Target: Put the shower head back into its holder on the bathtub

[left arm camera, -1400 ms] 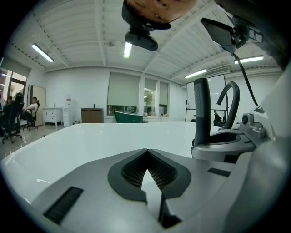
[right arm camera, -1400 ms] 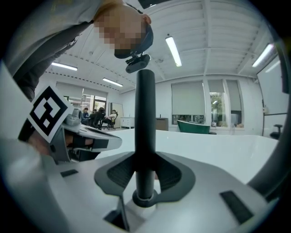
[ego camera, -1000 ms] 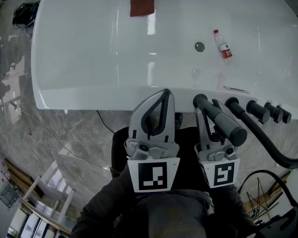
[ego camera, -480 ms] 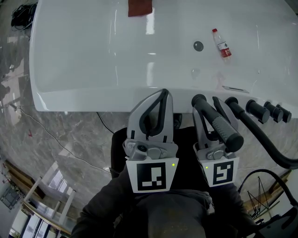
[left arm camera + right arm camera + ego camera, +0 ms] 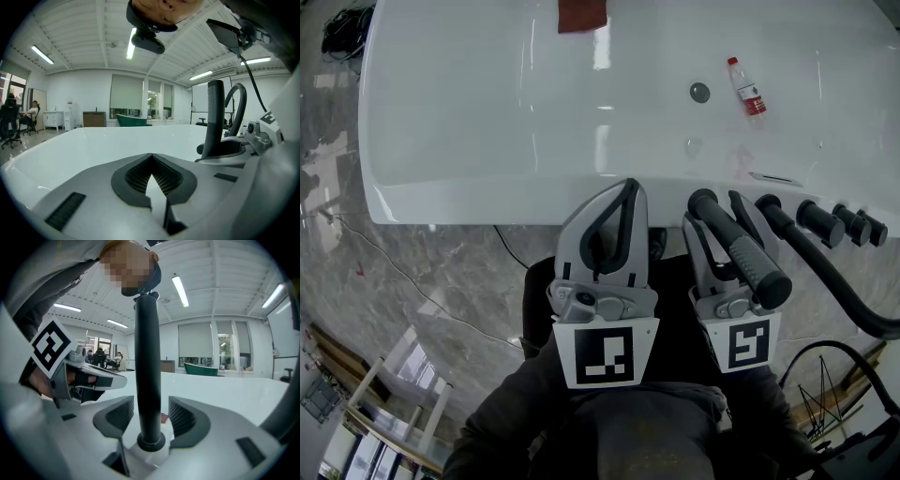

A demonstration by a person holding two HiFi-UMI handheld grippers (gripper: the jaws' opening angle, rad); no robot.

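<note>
**Shower head (image 5: 741, 246) standing in holder (image 5: 150, 442)**

Head view: the black handle rises from the bathtub (image 5: 487, 112) rim between the right gripper (image 5: 712, 214) jaws. The left gripper (image 5: 628, 187) is just beside it.

Left gripper view: jaws pressed together, nothing between them (handle upright off to the right).

Right gripper view: jaws slightly apart, flanking the handle, with a gap on one side.

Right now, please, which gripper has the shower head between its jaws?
The right gripper: the shower head stands between its jaws; the left gripper is shut and empty.
</note>
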